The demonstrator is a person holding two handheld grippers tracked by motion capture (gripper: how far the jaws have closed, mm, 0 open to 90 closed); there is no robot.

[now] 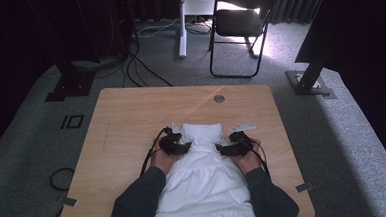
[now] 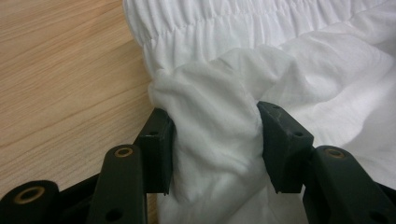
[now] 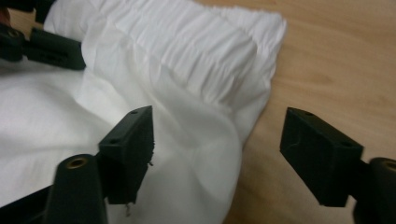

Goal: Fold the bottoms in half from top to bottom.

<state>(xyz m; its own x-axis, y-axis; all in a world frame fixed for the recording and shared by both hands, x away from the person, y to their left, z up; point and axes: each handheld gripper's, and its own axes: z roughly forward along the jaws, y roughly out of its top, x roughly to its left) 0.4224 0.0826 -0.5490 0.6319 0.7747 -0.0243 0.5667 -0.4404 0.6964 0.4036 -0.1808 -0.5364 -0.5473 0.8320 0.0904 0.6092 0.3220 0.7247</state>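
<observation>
A white garment (image 1: pixel 205 183) with a gathered elastic band lies on the wooden table (image 1: pixel 126 122), running back toward the person. In the high view my left gripper (image 1: pixel 183 148) sits at the garment's left side and my right gripper (image 1: pixel 223 148) at its right side, just below the band. In the left gripper view, the left gripper (image 2: pixel 215 144) has both pads pressed into a bunched fold of the white cloth (image 2: pixel 280 70). The right gripper (image 3: pixel 219 144) stands open, one jaw over the cloth (image 3: pixel 177 70) and the other over bare wood, straddling the garment's edge.
A small white piece (image 1: pixel 242 128) lies on the table just beyond the right gripper. A round grommet (image 1: pixel 219 98) sits near the table's far edge. On the carpet beyond stand a black folding chair (image 1: pixel 241 21), stand bases and loose cables.
</observation>
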